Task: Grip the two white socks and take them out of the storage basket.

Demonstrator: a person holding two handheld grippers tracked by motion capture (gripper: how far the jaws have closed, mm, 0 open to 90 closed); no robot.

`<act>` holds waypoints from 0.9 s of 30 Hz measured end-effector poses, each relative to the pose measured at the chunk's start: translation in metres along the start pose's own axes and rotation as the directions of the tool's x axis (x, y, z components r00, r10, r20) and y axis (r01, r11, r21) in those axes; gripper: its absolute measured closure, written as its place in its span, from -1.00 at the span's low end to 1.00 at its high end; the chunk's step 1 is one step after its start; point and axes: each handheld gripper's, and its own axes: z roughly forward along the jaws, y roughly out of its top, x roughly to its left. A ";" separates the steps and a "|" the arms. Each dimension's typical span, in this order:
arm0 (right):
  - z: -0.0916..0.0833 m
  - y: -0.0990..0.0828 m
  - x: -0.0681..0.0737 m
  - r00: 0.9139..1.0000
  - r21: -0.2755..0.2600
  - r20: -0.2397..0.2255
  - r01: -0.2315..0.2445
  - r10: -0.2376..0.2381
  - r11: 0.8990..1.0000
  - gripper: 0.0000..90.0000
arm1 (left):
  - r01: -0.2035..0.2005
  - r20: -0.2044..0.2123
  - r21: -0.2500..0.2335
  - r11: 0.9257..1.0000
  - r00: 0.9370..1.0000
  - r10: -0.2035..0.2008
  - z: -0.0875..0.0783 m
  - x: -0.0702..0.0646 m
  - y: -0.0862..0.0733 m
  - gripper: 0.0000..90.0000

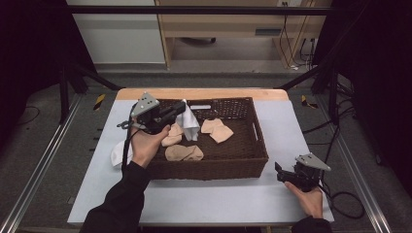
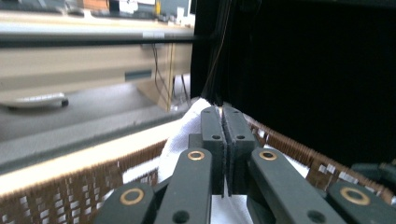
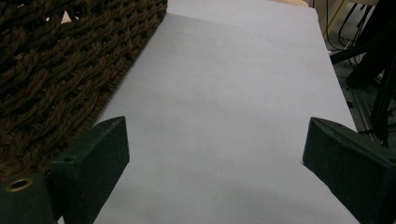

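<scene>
A dark brown rectangular woven wicker basket (image 1: pixel 243 160) sits at the centre of a pale grey table top (image 1: pixel 204 199). At about ten o'clock from the basket's middle, the left gripper (image 1: pixel 179 109) is held above the basket's left end, its jaws clenched on a white cloth (image 1: pixel 188 124) that hangs down from them into the basket. In the left gripper view the two black jaws are pressed together, with the white cloth (image 2: pixel 180 140) bunched just beyond and beneath them and the woven rim (image 2: pixel 70 191) running behind.

Three beige folded cloth pieces lie on the basket floor: one (image 1: pixel 217 130) toward one o'clock, one (image 1: pixel 184 153) toward seven o'clock, and one (image 1: pixel 173 135) just beside the hanging cloth, partly hidden by the hand. Another white cloth piece (image 1: pixel 118 153) rests on the table at nine o'clock, outside the basket's left wall; what it is exactly is hard to tell.

The right gripper (image 1: pixel 281 174) rests at about four o'clock, on the table just beside the basket's near right corner. In the right gripper view its jaws stand wide apart, released, with bare table between them and the basket wall (image 3: pixel 60 79) at ten o'clock.
</scene>
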 end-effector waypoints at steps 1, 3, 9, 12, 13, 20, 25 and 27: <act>0.000 0.000 0.000 1.000 -0.001 0.000 -0.001 0.001 1.000 -0.84 | 0.003 0.004 -0.012 1.000 1.000 -0.003 -0.002 0.000 0.004 0.96; 0.000 0.000 0.000 1.000 -0.002 0.000 -0.001 0.001 1.000 -0.84 | 0.005 0.002 -0.041 0.999 1.000 -0.005 -0.007 -0.001 0.012 0.96; 0.000 0.000 0.000 1.000 -0.006 0.000 -0.002 0.002 1.000 -0.84 | 0.003 -0.004 -0.096 0.995 1.000 -0.003 -0.018 -0.002 0.030 0.96; 0.000 0.000 0.000 1.000 -0.006 0.000 -0.002 0.002 1.000 -0.84 | -0.005 -0.009 -0.112 0.994 1.000 0.004 -0.024 -0.003 0.038 0.96; 0.000 0.000 0.000 1.000 -0.006 0.001 -0.003 0.003 1.000 -0.84 | -0.009 -0.009 -0.115 0.993 1.000 0.007 -0.025 -0.003 0.040 0.96; -0.001 0.000 0.000 1.000 -0.007 0.002 -0.004 0.004 1.000 -0.84 | -0.024 -0.024 -0.160 0.987 1.000 0.020 -0.041 -0.004 0.054 0.96; -0.001 0.000 0.000 1.000 -0.007 0.002 -0.004 0.004 1.000 -0.84 | -0.026 -0.031 -0.180 0.983 0.999 0.021 -0.053 -0.002 0.060 0.96; -0.001 0.000 0.000 1.000 -0.007 0.001 -0.005 0.005 1.000 -0.84 | -0.030 -0.039 -0.191 0.981 0.999 0.023 -0.060 0.000 0.063 0.96</act>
